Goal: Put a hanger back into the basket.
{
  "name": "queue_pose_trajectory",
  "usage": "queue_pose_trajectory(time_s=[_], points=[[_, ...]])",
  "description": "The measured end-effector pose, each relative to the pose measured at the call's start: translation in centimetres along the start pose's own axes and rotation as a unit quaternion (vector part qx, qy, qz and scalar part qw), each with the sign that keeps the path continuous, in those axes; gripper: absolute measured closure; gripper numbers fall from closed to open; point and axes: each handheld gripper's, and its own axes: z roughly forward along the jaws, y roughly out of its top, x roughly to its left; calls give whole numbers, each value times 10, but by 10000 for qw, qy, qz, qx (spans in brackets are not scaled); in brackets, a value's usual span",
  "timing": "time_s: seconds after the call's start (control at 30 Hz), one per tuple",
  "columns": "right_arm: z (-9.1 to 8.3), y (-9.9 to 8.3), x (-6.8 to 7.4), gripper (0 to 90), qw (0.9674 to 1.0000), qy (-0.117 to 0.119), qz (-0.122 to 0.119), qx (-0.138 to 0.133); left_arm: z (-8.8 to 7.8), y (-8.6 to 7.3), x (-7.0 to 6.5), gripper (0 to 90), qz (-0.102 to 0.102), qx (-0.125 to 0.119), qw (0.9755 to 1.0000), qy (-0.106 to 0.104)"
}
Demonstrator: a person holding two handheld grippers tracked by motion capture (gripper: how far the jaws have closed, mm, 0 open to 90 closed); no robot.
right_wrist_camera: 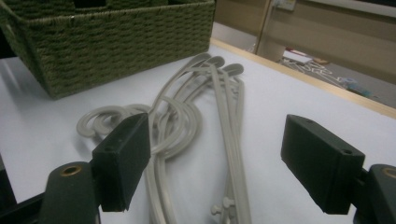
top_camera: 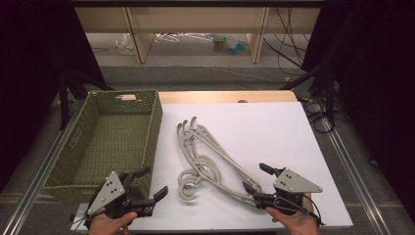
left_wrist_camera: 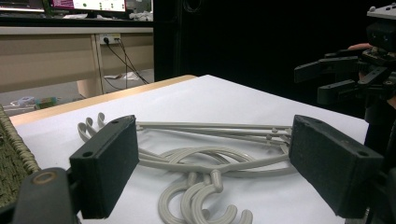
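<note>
The hangers (top_camera: 208,156), a tangled bundle of grey plastic ones, lay flat on the white tabletop (top_camera: 274,132) between my two tongs, and none had been lifted.

My right tongs (top_camera: 255,177) stood wide open with nothing held. In the high view their tips reached the near ends of the hanger arms, and in the right gripper view the long grey bars (right_wrist_camera: 229,140) ran up between the two black pads (right_wrist_camera: 122,158); whether either pad touched them I could not tell.

My left tongs (top_camera: 152,182) were also spread as wide as they go, and empty. They sat just off the near corner of the green woven basket (top_camera: 68,147). The curled hooks (left_wrist_camera: 205,200) lay straight ahead of them in the left gripper view, a little apart from the pads (left_wrist_camera: 105,168). Farther off in that view I could see the right tongs (left_wrist_camera: 327,79) hanging open above the tabletop edge.

Beyond the left tongs the basket stood with nothing visible inside it. I judged the work, presumably moving the hangers into the basket, to be at its very beginning: no grasp made, every hanger left to move.

As for writing, I could read none. The hangers, basket and tongs showed no brand or label, and the screens (left_wrist_camera: 88,4) far behind the left tongs were too small and blurred to make out.
</note>
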Motion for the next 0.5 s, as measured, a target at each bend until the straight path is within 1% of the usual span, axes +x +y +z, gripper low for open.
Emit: queue_pose_trajectory(time_s=[0.1, 0.13, 0.17, 0.23, 0.27, 0.33, 0.37, 0.4, 0.43, 0.5], points=[[8, 5, 5, 279, 9995, 204, -150, 161, 0, 0, 0, 156, -23, 7, 10000, -5], [12, 6, 7, 281, 9989, 301, -185, 322, 0, -1, 0, 156, -34, 7, 10000, -5], [14, 7, 7, 282, 9983, 380, -232, 388, 1, -1, 0, 156, -42, 14, 10000, -1], [21, 9, 10, 299, 9967, 464, -335, 578, 1, -1, 1, 156, -32, -8, 10000, -5], [23, 9, 11, 300, 9961, 498, -341, 642, 1, 0, 0, 156, -37, -15, 10000, -14], [33, 9, 15, 301, 9934, 616, -418, 867, 1, 0, 0, 156, -56, -12, 10000, -17], [37, 9, 17, 302, 9913, 667, -511, 1011, 1, 0, 0, 156, -50, -12, 10000, -19], [41, 9, 19, 307, 9901, 686, -561, 1090, 1, -1, 0, 156, -78, -11, 10000, -21], [46, 9, 22, 327, 9873, 745, -636, 1249, 1, -1, 0, 156, -54, -8, 10000, -21], [54, 8, 25, 362, 9831, 822, -775, 1439, 1, 0, 0, 156, -64, -14, 10000, -18]])
